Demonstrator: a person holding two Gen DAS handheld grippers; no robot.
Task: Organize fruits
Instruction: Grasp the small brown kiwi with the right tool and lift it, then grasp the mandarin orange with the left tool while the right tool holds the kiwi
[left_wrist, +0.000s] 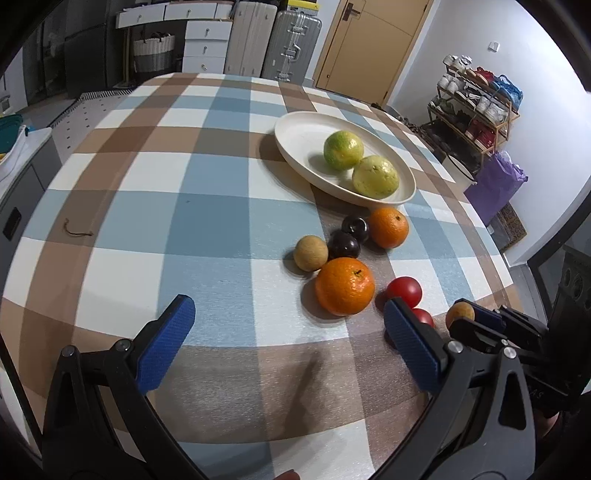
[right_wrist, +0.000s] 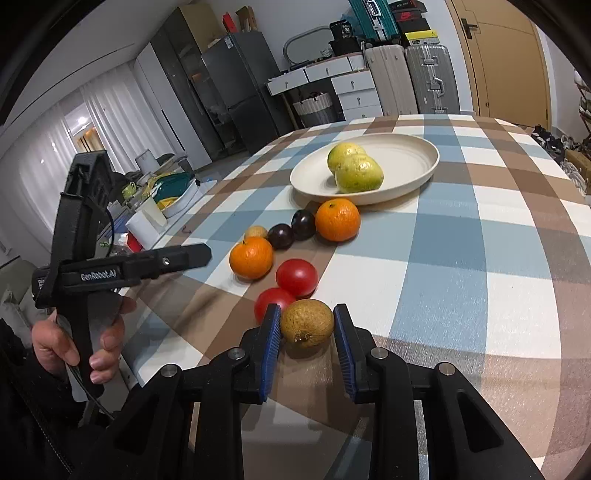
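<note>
A cream plate on the checked table holds two yellow-green fruits. Before it lie two oranges, two dark plums, a brown fruit and two red tomatoes. My right gripper is shut on a second brown fruit, resting at table level. My left gripper is open and empty, low over the table's near part, left of the tomatoes.
The table's right edge is near the fruit, with a shoe rack and purple bag beyond. A small twig lies on the left of the cloth. A cluttered counter stands off the table's left side.
</note>
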